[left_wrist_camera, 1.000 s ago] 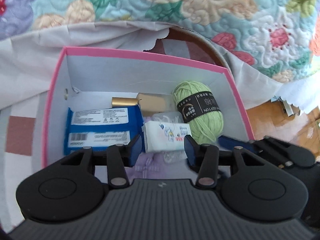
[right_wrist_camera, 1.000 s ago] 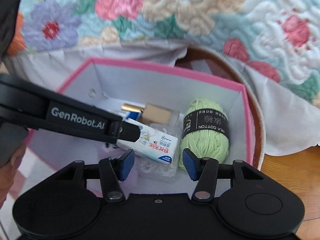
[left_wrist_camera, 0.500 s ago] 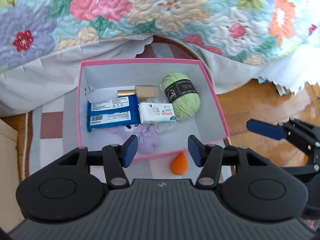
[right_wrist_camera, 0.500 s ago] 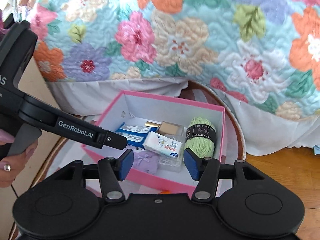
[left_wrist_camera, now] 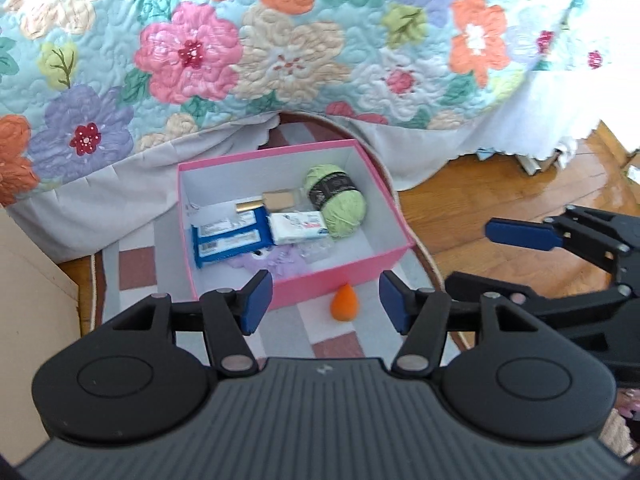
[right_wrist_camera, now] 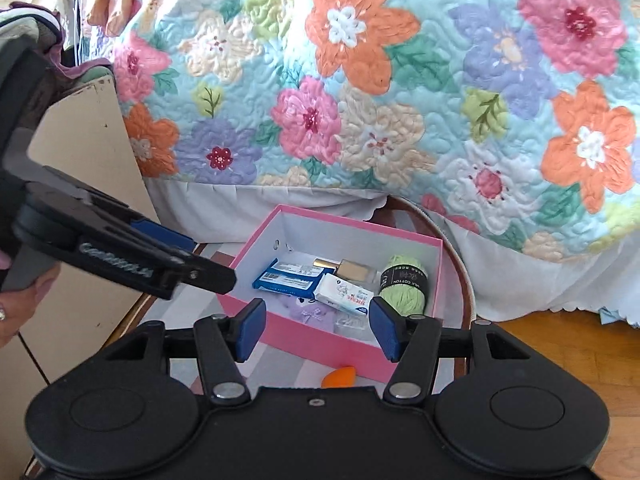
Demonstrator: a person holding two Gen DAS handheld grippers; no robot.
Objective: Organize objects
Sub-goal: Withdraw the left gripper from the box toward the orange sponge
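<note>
A pink box sits on a checked rug by the bed. It holds a green yarn ball, a white tissue pack, a blue packet, a gold-capped bottle and a purple item. An orange teardrop sponge lies on the rug just in front of the box. My left gripper is open and empty, raised above the sponge. My right gripper is open and empty, raised over the box's near wall.
A floral quilt with a white skirt hangs behind the box. A beige cabinet side stands at the left. Wooden floor lies to the right of the rug. The other gripper crosses each view at the side.
Both grippers have pulled up and back from inside the box, still open and empty. The tissue pack stays in the box. The orange sponge has come into view.
</note>
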